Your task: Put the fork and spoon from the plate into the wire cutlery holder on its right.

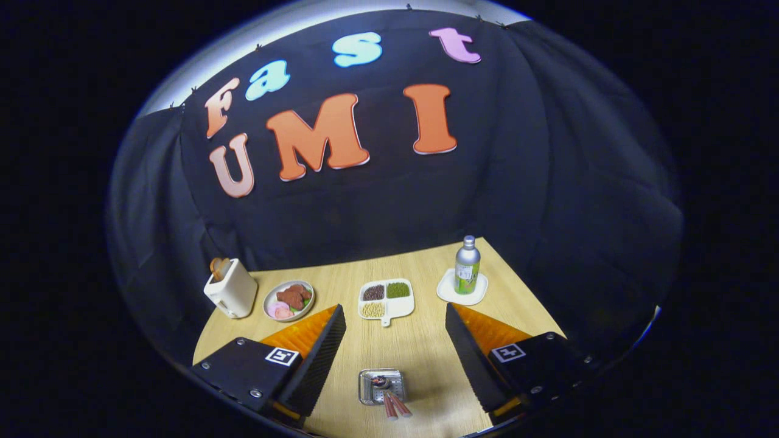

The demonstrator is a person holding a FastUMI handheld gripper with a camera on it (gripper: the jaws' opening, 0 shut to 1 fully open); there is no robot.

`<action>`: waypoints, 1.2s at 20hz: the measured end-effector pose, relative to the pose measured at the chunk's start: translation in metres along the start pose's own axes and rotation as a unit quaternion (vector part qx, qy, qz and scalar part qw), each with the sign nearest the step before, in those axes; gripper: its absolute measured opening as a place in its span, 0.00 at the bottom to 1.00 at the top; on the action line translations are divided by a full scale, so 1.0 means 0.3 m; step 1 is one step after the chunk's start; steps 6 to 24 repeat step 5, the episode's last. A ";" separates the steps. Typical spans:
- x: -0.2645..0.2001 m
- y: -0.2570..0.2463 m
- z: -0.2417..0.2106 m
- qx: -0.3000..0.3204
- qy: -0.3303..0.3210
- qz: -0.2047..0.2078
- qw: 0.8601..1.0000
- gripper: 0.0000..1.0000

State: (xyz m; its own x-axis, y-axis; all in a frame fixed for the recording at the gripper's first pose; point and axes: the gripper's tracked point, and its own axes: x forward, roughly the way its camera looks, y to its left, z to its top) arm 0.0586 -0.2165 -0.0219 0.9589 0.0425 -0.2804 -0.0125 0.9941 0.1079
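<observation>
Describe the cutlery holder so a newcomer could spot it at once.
On the light wooden table, look between the open tool's fingers, nearer than the white divided tray of grains. The small square silver wire holder sits there, with red-handled cutlery sticking out of it.

We're holding the tongs (395, 319) wide open right now, both fingers (316, 359) splayed well apart and gripping nothing, and we're hanging them high up, tilting down a bit toward the worktop (420, 347).
</observation>
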 end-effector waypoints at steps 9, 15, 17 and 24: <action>-0.079 -0.025 0.068 0.022 -0.077 0.005 0.997 0.99; -0.079 -0.025 0.068 0.022 -0.077 0.005 0.997 0.99; -0.079 -0.025 0.068 0.022 -0.077 0.005 0.997 0.99; -0.079 -0.025 0.068 0.022 -0.077 0.005 0.997 0.99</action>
